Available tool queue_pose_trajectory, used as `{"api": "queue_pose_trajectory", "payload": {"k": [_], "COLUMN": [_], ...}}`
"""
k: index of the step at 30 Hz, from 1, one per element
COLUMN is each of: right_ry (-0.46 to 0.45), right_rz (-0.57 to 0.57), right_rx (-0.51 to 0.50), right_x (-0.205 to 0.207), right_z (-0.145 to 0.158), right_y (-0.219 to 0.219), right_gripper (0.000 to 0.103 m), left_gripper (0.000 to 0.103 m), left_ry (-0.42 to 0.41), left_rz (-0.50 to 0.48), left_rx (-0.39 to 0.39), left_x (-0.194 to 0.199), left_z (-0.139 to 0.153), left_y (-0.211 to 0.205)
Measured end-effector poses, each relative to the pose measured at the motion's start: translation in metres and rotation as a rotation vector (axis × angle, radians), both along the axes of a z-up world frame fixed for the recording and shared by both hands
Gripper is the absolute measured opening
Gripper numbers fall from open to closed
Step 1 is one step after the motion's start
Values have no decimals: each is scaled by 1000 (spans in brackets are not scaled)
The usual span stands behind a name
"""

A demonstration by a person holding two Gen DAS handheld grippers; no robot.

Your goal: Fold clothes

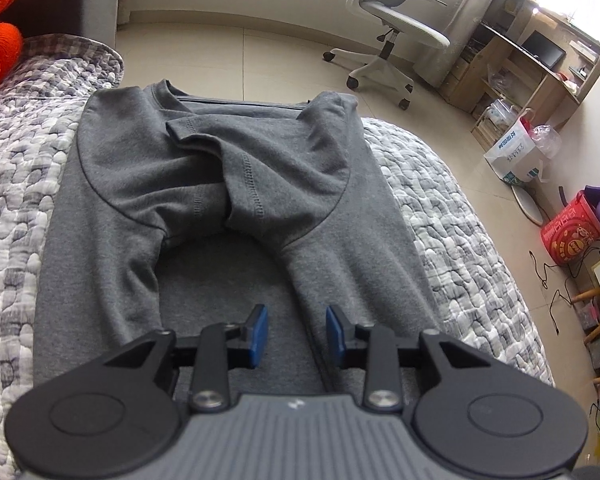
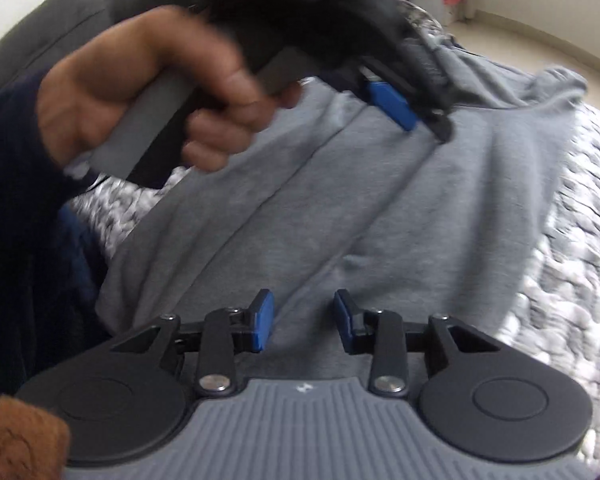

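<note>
- Right now my left gripper hangs low over the near hem of the grey T-shirt, jaws partly parted, nothing between the blue pads.
- My right gripper is much the same: pads apart, empty, cloth only beneath them.
- From the right wrist view I see the person's hand holding the left tool above the shirt; that picture is blurred.
- Spread on the quilted bedspread, the shirt has both sleeves folded inward, collar at the far edge.
- Risk, as I judge it: pinching only the top layer, or snagging the quilt, would drag the sleeve folds loose.
- Room looks good: bare quilt on both sides of the shirt, floor beyond the far edge, an office chair well apart.
</note>
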State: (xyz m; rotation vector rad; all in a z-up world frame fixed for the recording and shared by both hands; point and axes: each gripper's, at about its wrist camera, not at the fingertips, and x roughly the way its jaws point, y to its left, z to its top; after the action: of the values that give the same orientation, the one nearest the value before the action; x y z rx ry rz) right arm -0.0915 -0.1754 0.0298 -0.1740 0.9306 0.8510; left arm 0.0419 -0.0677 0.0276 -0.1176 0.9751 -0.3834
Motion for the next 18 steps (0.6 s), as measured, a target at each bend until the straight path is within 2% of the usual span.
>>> {"api": "queue_pose_trajectory", "payload": {"k": [5,9,12,16,18], "right_ry": [-1,-7,-38,-52,-51], "right_rz": [23,20,-105,-298,-331], "right_rx": [21,98,145,138,125], "right_x": [-4,1,18,44,55], "right_z": [0,15,33,43,42], "right_y": [10,-7,-39,-79,-85], "right_gripper": [38,35,36,36,36], "left_gripper": [32,32,32,32,32], "left_ry": [-6,-11,-20,-36,-39], "left_rz": [-14,-17,-19,-30,-33], "left_rx": [25,35,50,75,83], "left_x": [-2,-3,-4,-5,-4], "left_z": [-3,-5,-4,-5,-5], "left_y": [-5,-5,-5,-8,-9]}}
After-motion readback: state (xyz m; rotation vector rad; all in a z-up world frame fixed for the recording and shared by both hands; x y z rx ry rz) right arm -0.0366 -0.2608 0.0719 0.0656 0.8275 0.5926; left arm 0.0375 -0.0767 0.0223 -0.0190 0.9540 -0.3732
